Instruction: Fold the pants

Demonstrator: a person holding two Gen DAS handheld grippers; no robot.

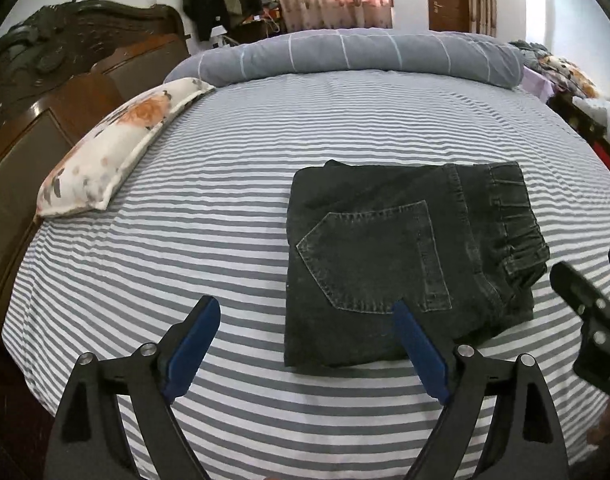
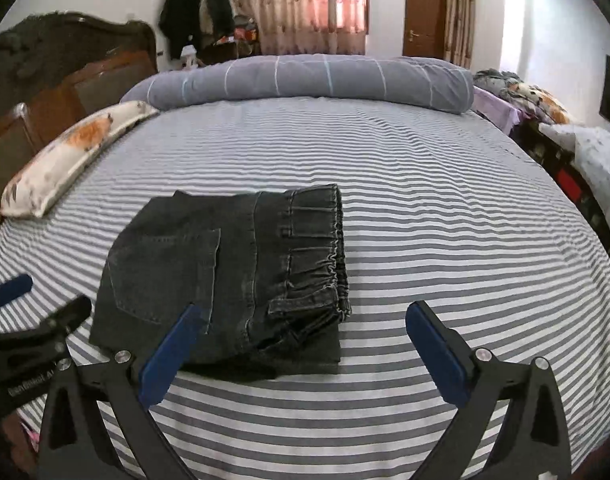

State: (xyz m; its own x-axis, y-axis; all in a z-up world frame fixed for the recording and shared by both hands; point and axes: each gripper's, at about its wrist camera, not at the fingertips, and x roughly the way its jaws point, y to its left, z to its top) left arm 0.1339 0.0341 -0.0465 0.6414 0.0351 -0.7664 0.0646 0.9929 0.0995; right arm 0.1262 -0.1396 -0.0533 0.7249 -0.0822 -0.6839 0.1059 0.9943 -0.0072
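Your dark pants (image 1: 401, 256) lie folded into a neat square on the striped bed (image 1: 225, 184), back pocket facing up. Your left tongs (image 1: 305, 316) are wide apart and hold nothing. Your right tongs (image 2: 305, 320) are wide apart too, above the near edge of the pants.

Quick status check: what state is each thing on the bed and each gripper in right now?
black jeans: folded into a compact stack, back pocket up, lying free on the striped sheet
left gripper: open, empty
right gripper: open, empty
floral pillow: flat by the headboard
grey duvet: rolled at far edge
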